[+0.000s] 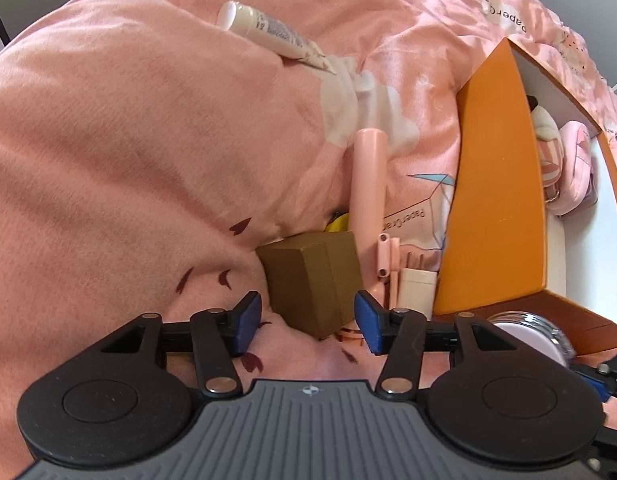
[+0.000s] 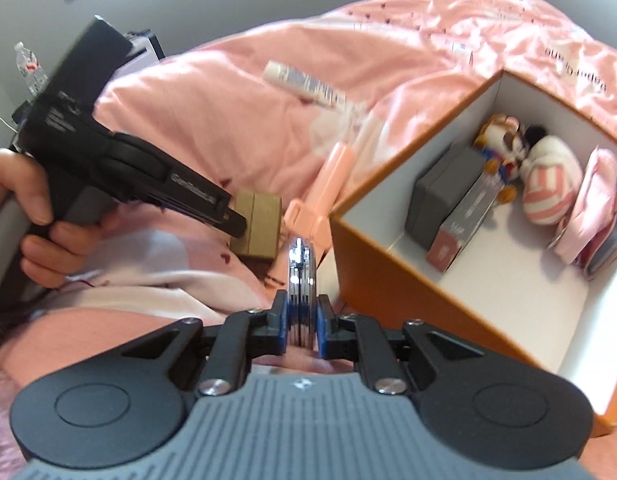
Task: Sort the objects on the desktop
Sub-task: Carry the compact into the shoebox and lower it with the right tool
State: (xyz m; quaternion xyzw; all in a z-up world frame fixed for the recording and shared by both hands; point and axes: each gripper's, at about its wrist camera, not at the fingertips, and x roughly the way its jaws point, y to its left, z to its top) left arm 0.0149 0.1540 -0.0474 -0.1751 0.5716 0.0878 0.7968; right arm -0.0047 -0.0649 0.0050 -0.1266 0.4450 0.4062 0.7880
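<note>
My left gripper [image 1: 308, 320] points down at a brown cardboard box [image 1: 312, 280] on the pink duvet. Its blue pads [image 1: 250, 316] stand open on either side of the box's near corner without pressing it. My right gripper [image 2: 302, 312] is shut on a round chrome compact [image 2: 302, 264], held on edge above the duvet beside the orange storage box [image 2: 388, 300]. The compact [image 1: 524, 332] also shows at the lower right of the left wrist view. From the right wrist view the brown box [image 2: 260, 220] lies just past the left gripper's fingertip.
The orange box [image 1: 496, 200] has a white inside holding plush toys [image 2: 508, 148], a grey case [image 2: 440, 196] and a pink pouch [image 2: 596, 208]. A pink stick [image 1: 366, 184], a cream item [image 1: 416, 286] and a white tube [image 1: 268, 32] lie on the duvet. A hand [image 2: 32, 208] grips the left tool.
</note>
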